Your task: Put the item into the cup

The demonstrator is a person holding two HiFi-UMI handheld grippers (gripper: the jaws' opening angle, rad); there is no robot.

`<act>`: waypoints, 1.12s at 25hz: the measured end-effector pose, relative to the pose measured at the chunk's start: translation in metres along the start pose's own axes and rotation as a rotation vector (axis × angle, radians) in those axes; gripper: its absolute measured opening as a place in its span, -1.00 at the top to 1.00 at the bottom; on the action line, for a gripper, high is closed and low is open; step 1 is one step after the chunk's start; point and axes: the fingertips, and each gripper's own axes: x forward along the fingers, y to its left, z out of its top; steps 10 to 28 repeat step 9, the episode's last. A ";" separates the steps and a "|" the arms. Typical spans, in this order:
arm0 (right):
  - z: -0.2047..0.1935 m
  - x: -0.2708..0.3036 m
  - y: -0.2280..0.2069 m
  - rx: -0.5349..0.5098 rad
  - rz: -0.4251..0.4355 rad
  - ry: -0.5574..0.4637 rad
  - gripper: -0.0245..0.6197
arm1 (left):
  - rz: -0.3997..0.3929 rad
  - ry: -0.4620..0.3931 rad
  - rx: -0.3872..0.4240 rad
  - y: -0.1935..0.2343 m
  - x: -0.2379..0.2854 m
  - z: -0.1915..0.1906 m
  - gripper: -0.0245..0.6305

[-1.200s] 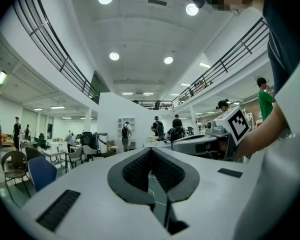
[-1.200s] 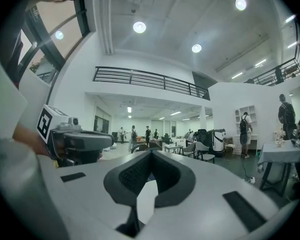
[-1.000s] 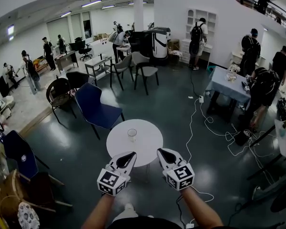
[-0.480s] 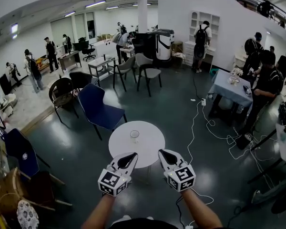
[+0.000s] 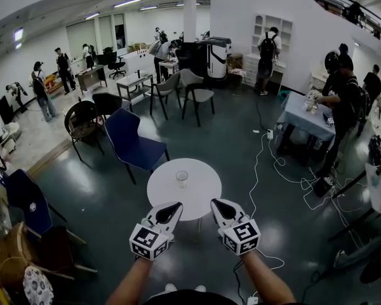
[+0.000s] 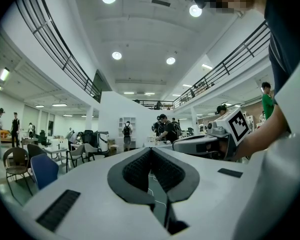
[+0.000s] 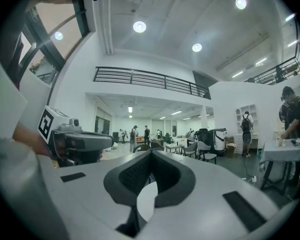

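A clear cup stands upright near the middle of a small round white table. My two grippers are held side by side just short of the table's near edge, both pointing at it. The left gripper is shut, its dark pads meeting at the tip with nothing between them. The right gripper is also shut and holds nothing. No loose item shows on the table or in either gripper. Each gripper view shows the other gripper alongside.
A blue chair stands just beyond the table on the left, with a black chair behind it. White cables trail over the dark floor to the right. A cloth-covered table with people beside it is at the far right.
The view has crept a little closer, so the table and cup sit slightly to the right. Both grippers keep the same pose and stay shut. People in the background have moved.
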 end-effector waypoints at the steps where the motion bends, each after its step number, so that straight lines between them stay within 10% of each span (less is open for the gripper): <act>1: 0.001 0.000 0.003 -0.002 -0.001 0.001 0.88 | -0.002 -0.001 0.000 0.001 -0.003 0.001 0.87; 28: 0.003 0.007 0.020 -0.020 -0.007 0.005 0.88 | -0.015 -0.007 0.019 0.009 -0.021 0.005 0.87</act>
